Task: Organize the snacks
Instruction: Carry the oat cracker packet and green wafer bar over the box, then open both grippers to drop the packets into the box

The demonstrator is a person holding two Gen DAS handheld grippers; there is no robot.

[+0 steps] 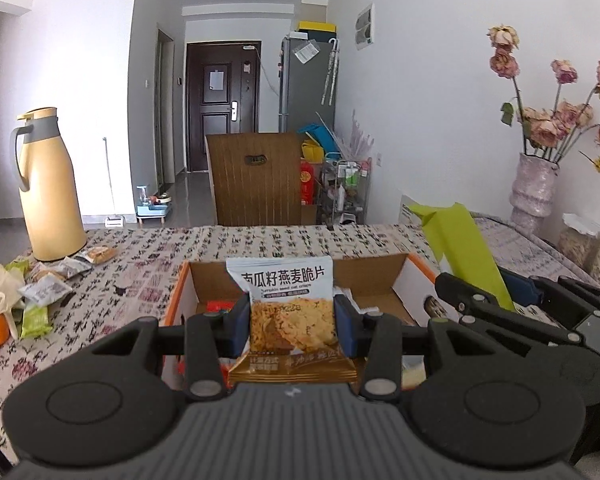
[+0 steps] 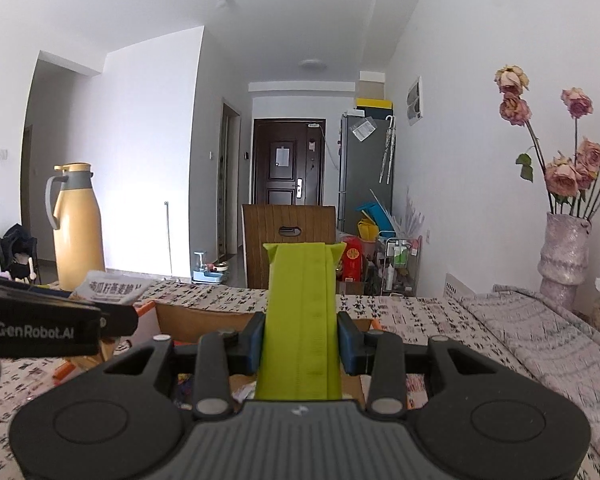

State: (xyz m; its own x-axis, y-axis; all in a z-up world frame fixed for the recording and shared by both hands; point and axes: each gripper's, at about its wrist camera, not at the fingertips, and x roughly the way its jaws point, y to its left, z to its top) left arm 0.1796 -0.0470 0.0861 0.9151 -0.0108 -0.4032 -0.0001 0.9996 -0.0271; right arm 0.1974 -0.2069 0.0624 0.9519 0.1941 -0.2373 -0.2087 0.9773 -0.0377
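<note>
My left tool (image 1: 293, 320) pinches an oat-crisp packet (image 1: 290, 312), white-topped with golden crisps printed below, upright above the open cardboard box (image 1: 372, 280). My right tool (image 2: 301, 342) pinches a plain lime-green packet (image 2: 302, 320) over the same box on the table (image 1: 140, 264).

Oat crisp packet (image 1: 287, 308) — "南瓜籽燕麦脆片"; left gripper (image 2: 40, 330) — "GenRobot.AI".

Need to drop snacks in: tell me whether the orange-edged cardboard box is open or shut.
Open. The orange-edged cardboard box has its flaps raised, showing the brown interior and packets inside, below the oat crisp packet in the left gripper.
</note>
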